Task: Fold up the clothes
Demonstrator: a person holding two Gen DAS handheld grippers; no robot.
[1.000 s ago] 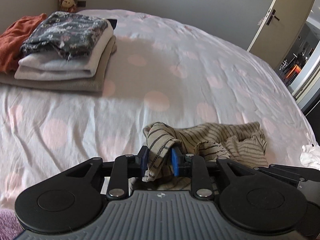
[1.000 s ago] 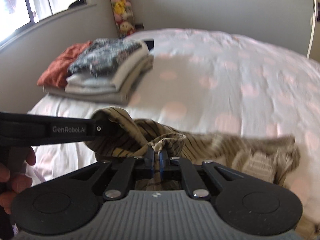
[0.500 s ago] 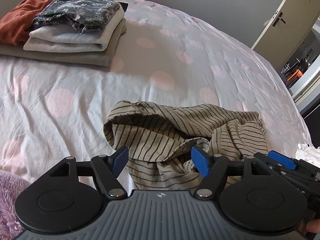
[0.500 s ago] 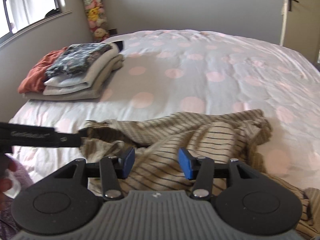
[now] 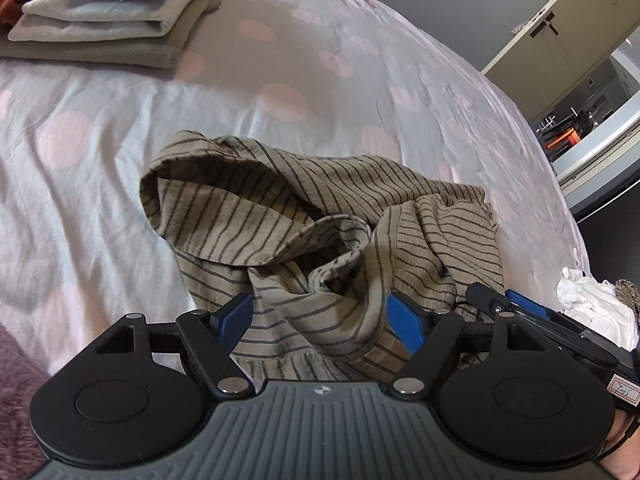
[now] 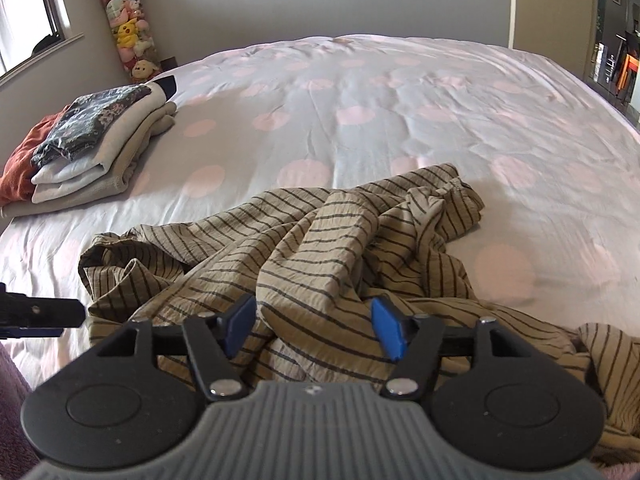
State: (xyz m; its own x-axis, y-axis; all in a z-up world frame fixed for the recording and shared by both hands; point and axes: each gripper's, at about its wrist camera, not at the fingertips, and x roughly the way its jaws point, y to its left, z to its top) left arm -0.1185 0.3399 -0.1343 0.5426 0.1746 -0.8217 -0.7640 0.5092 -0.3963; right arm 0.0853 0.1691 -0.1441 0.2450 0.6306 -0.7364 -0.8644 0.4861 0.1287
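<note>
Now our jaws stand wide apart on both sides, holding nothing: the left gripper (image 5: 320, 316) and the right gripper (image 6: 314, 322) each hang low over the striped shirt (image 6: 320, 248), blue pads clear of the cloth. The shirt lies crumpled on the near part of the bed (image 6: 400, 92), directly ahead of and under both grippers, its long axis running roughly left to right across our view. In the left wrist view, an open hem or neck opening (image 5: 224, 184) gapes ahead and to the left, nearer our left gripper; we judge that edge the likely next hold. Well apart, at the far left, sits the stack of folded clothes (image 6: 92, 140).
</note>
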